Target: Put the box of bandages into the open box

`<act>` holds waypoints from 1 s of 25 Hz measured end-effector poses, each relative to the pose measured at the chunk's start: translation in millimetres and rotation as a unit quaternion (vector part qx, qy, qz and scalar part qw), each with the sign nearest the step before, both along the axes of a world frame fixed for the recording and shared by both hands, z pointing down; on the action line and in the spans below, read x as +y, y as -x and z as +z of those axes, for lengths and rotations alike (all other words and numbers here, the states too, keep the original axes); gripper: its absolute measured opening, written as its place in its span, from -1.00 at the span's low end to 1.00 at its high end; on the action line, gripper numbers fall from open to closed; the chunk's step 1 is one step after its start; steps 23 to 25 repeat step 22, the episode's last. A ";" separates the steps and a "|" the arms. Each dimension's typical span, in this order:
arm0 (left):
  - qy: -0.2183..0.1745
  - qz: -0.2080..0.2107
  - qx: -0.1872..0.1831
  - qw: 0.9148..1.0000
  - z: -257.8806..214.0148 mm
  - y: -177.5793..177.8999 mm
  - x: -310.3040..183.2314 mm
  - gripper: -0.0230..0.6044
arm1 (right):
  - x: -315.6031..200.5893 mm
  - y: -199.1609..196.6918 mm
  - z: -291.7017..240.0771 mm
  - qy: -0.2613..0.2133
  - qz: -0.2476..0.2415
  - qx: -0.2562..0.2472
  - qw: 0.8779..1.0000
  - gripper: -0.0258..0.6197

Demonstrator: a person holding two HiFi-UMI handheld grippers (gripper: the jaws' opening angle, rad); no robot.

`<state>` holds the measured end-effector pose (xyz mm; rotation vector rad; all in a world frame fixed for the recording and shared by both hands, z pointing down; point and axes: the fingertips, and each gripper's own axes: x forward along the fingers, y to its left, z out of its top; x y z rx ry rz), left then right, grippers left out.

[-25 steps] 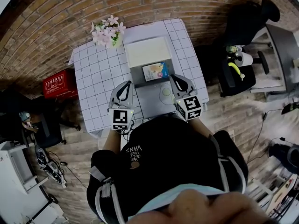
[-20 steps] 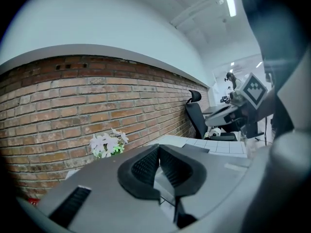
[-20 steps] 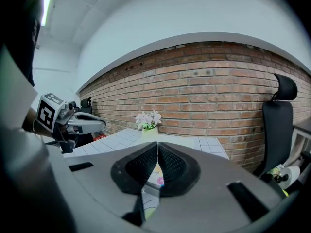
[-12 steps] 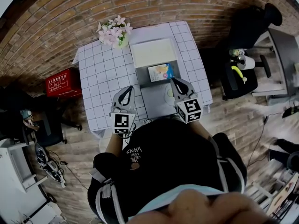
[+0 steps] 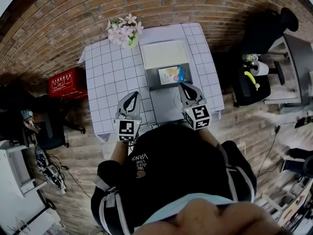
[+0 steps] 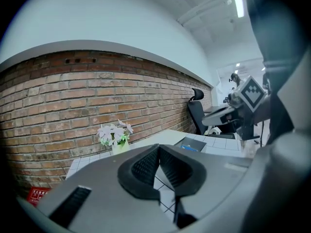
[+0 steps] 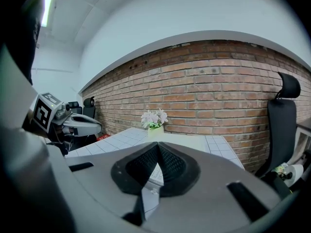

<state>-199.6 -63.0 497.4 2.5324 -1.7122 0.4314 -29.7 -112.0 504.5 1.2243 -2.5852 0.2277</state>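
- Both sets of jaws are pressed together with nothing in them. The left gripper (image 5: 130, 98) is over the table (image 5: 110, 77), and the right gripper (image 5: 187, 89) is just short of the bandage box (image 5: 171, 75). My guess is they're parked, not mid-grab.
- The bandage box lies flat on the dark part of the open box (image 5: 164, 54), beside its white panel. Can't tell if that counts as "in".
- The table has a grid cloth, with flowers (image 5: 124, 29) at the far edge by a brick wall. There's a red crate (image 5: 68, 82) to the left and a chair (image 5: 264, 26) off to the right.
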 end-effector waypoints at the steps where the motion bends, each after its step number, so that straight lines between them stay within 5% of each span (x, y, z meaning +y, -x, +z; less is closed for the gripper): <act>1: 0.001 0.000 0.001 1.000 0.3 -0.1 0.7 -0.89 | 0.0 0.8 -0.6 -0.001 -0.001 -0.001 1.000 -0.91; 25: 0.005 0.015 0.005 1.000 -0.5 -7.2 -0.3 -0.89 | -1.6 5.8 -3.3 -0.007 -0.013 0.004 1.000 -0.91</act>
